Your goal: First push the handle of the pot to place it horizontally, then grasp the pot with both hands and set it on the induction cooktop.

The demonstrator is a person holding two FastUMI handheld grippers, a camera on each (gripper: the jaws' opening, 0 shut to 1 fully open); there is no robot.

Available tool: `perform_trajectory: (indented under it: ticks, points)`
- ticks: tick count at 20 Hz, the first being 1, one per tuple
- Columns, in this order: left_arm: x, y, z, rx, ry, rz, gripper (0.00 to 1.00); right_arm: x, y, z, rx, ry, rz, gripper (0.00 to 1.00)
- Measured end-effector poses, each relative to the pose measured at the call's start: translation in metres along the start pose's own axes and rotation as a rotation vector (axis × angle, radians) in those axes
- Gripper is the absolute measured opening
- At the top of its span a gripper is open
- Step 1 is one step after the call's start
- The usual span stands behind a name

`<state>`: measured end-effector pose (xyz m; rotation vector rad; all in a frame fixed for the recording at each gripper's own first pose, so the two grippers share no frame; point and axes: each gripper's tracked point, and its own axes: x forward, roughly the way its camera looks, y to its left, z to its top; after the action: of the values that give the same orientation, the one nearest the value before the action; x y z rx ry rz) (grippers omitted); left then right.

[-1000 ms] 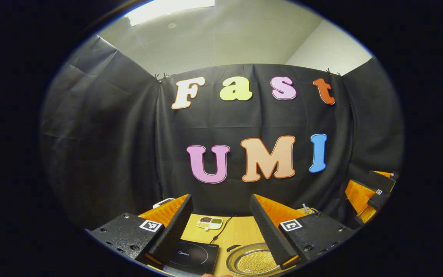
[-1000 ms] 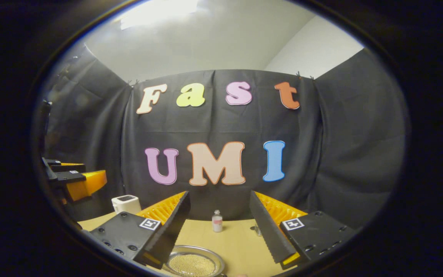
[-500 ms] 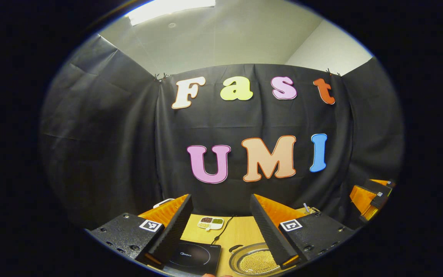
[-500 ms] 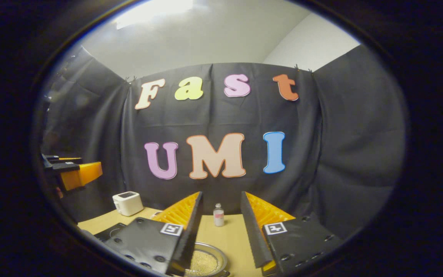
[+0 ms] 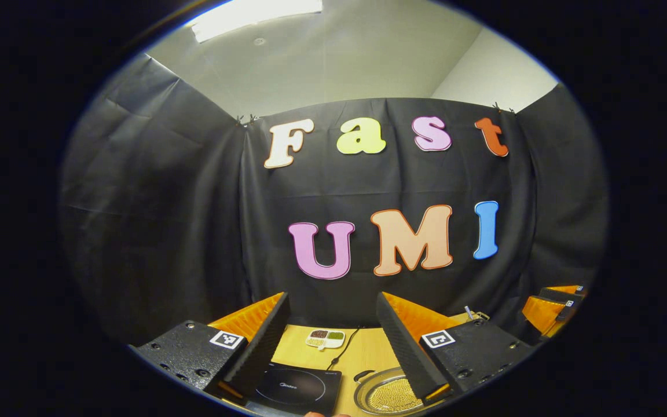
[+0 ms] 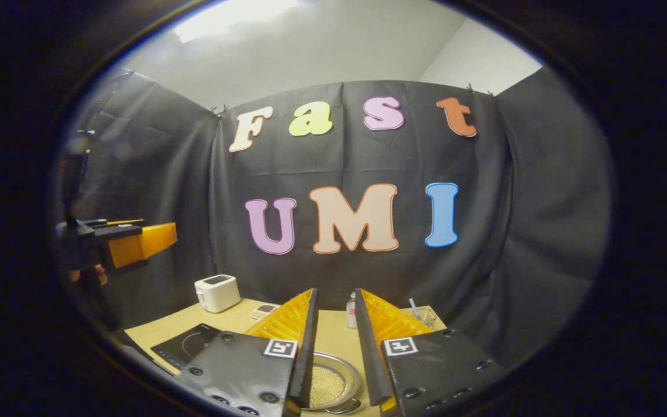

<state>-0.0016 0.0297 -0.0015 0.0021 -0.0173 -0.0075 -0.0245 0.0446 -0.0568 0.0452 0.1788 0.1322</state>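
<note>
Left gripper (image 5: pixel 333 341) hangs high, jaws wide apart, the induction cooktop (image 5: pixel 297 389) below them and the pot (image 5: pixel 388 395) under its right jaw. Right gripper (image 6: pixel 333 347), jaws narrowed to a slim gap but gripping nothing, has the pot (image 6: pixel 329 387) on the tabletop (image 6: pixel 235 315) straight beneath.

Both views face the back wall, sharing the pot (image 5: pixel 390 395) (image 6: pixel 329 387)

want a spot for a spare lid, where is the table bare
Bare wood lies between the induction cooktop and the divided snack dish, crossed by the cord. Crowded toward the back: toaster, bottle, pot in front.
</note>
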Motion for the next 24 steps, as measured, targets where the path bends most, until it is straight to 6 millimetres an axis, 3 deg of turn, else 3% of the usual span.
perform_trajectory:
  ticks: [4,5,6,7,9,10,14,17,24]
  points:
    - [0.002,0.002,-0.002,0.0,0.003,0.002,0.94,0.001,-0.003,0.001,-0.014,-0.012,-0.022,0.31]
    - [0.002,0.002,-0.002,-0.002,0.004,0.0,0.96,0.0,-0.015,-0.001,-0.026,-0.009,-0.086,0.31]
    - [0.002,0.003,-0.002,-0.005,0.004,-0.001,0.96,0.01,-0.035,-0.005,-0.03,0.012,-0.195,0.2]
    - [0.002,0.004,-0.002,-0.006,0.004,-0.001,0.94,-0.004,-0.05,-0.009,-0.024,0.024,-0.234,0.1]
    - [0.004,0.006,-0.004,-0.004,0.007,0.002,0.94,0.002,-0.04,-0.016,0.02,0.035,-0.204,0.06]
    - [0.004,0.008,-0.005,-0.001,0.01,0.003,0.96,0.002,-0.042,-0.021,0.037,0.042,-0.193,0.01]
    - [0.004,0.018,-0.008,-0.007,0.022,0.02,0.96,-0.004,-0.051,-0.051,0.08,0.115,-0.181,0.0]
    - [0.005,0.025,-0.01,-0.004,0.026,0.029,0.94,0.001,-0.048,-0.091,0.093,0.198,-0.157,0.0]
    - [0.008,0.037,-0.015,0.005,0.038,0.051,0.96,-0.024,-0.034,-0.21,0.021,0.47,-0.064,0.0]
